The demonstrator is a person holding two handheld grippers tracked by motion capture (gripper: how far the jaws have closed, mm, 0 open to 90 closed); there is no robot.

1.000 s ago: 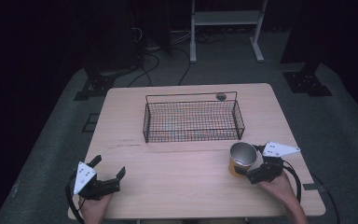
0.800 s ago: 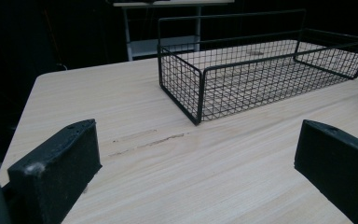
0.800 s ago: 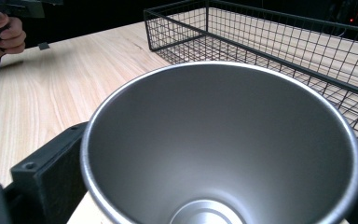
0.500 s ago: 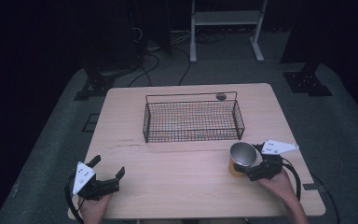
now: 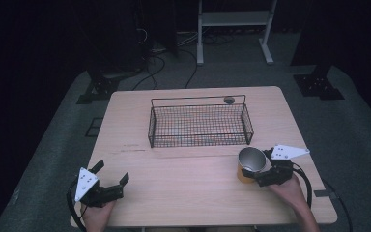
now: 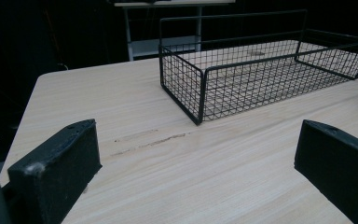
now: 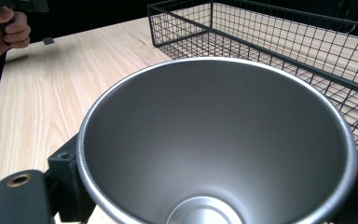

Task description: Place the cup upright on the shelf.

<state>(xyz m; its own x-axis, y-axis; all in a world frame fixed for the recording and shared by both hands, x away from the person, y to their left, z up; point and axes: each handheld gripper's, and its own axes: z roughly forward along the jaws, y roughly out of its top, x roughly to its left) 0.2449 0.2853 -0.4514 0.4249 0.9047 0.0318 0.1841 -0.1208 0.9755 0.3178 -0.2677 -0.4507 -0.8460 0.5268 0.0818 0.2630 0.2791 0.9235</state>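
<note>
Table [image 5: 188,193], basket [image 5: 199,123] mid-table, cup [image 5: 250,163] upright just in front of the basket's right corner. Right gripper [image 5: 266,175] jaws have just been closing and now clamp the cup's sides; left gripper [image 5: 107,191] sits open and empty on the near-left table. Risk: smooth tapered metal wall could slip or tilt on lift, or the cup could clip the basket rim.

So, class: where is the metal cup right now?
In the high view, the metal cup stands at the table's right front, before the wire basket, in the right tool.

Bare tabletop [image 5: 183,179] between both hands; wire basket [image 5: 199,124] blocking the far middle.
</note>
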